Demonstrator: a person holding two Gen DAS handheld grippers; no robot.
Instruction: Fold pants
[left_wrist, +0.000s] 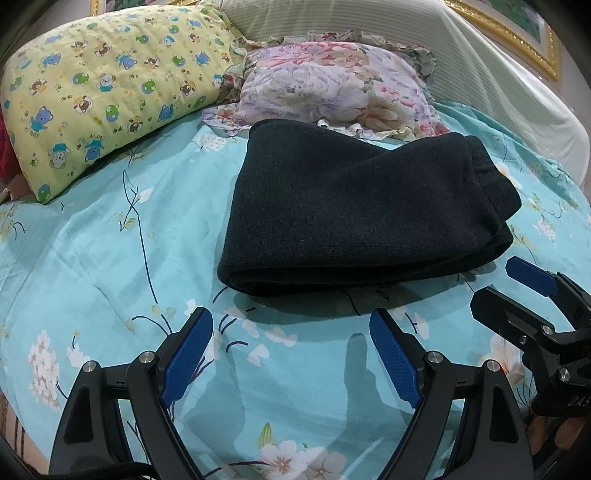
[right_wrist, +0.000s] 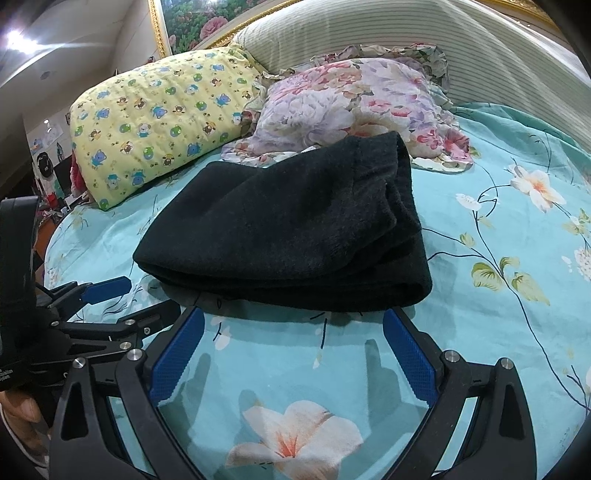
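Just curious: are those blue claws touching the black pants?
Apart. Each wrist view shows teal sheet between the open right gripper, left gripper and pants.

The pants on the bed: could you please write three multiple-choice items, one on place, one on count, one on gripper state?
1. Where do the dark pants lie?
A. On the yellow pillow
B. On the turquoise flowered sheet, their far edge at the floral pillow
C. On the floor

2. How many pillows show behind them?
A. One
B. Two
C. Four

3. How do both grippers stand?
A. Open, holding nothing
B. Shut on the pants
C. One open, one shut

Key: 1 B, the sheet is under them and the floral pillow is just beyond; 2 B, the yellow pillow and the floral one; 3 A, left gripper and right gripper are spread over bare sheet.
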